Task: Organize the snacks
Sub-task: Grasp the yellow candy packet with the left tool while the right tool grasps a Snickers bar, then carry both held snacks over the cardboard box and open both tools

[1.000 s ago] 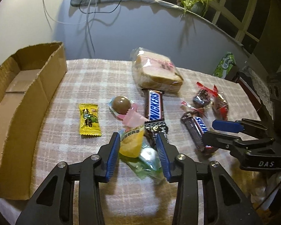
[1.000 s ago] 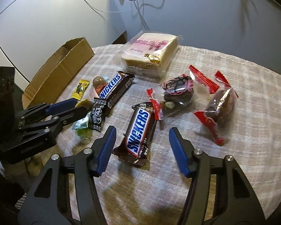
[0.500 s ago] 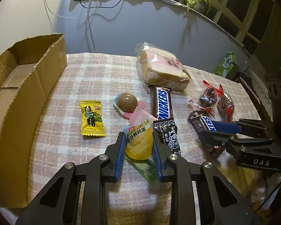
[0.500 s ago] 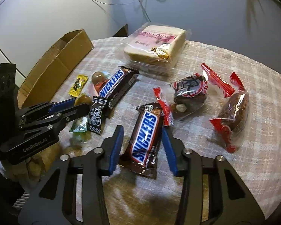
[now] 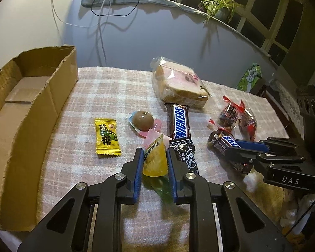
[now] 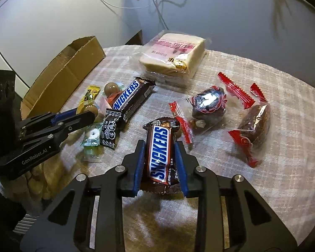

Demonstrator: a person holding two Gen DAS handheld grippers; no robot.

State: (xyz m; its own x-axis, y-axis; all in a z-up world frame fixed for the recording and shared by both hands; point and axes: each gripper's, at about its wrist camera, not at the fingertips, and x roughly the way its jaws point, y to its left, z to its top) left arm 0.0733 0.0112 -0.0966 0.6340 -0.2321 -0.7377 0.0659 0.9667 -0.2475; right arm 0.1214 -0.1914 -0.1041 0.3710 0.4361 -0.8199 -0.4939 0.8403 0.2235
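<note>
My left gripper [image 5: 154,153] points down at the checked tablecloth, its jaws closing, and the blue pads press the sides of a yellow-and-green egg packet [image 5: 154,163]. My right gripper [image 6: 160,145] is closing too, with its pads against the wrapper of a short Snickers bar [image 6: 160,153] that lies lengthwise between them. Each gripper also shows from the side in the other view: the left gripper [image 6: 88,113] and the right gripper [image 5: 231,147]. An open cardboard box [image 5: 31,105] stands at the table's left edge.
A second Snickers bar [image 5: 178,121], a black packet [image 5: 184,153], a brown egg [image 5: 142,120] and a yellow candy [image 5: 107,138] lie mid-table. A bagged sandwich [image 5: 178,84] sits behind them. Two red-wrapped snacks [image 6: 210,103] [image 6: 256,121] lie to the right.
Both grippers have narrowed from wide apart: the left onto the yellow egg packet, the right onto the short Snickers bar. Neither hand has shifted much.
</note>
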